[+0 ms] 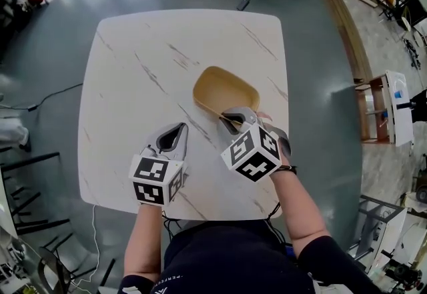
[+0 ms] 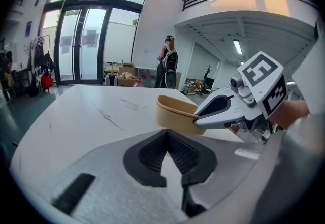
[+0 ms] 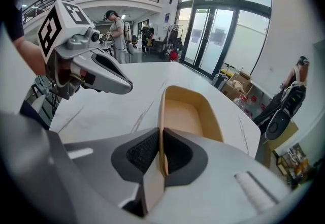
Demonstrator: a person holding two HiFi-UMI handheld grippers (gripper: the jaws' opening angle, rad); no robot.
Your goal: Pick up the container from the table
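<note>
Right of centre in the head view, on the white marbled worktop (image 1: 133,66): a tan container (image 1: 225,91), oval, open at the top, empty inside. Gripped at its near edge by the right tool (image 1: 231,121), coming in from the lower right of the frame.

In the right gripper view, at lower centre, right tool (image 3: 161,154) closed almost fully on the thin wall of the container (image 3: 189,116), with one dark pad on the inner side, the other on the outer side, both pressing on it. Not possible to tell whether the bottom rests on the worktop or is just off it.

Lower left of centre in the head view: the left tool (image 1: 175,134), apart from the container, above bare worktop, pointing to the upper right. In the left gripper view, left tool (image 2: 169,141) with tips together and nothing between them; behind the tips only a narrow wedge of white worktop. Right of centre in the same view, the container (image 2: 175,112) with the right tool (image 2: 199,119) pinching its rim from the right. Far behind, glass doors (image 2: 81,40) at upper left and a standing person (image 2: 167,60).
</note>
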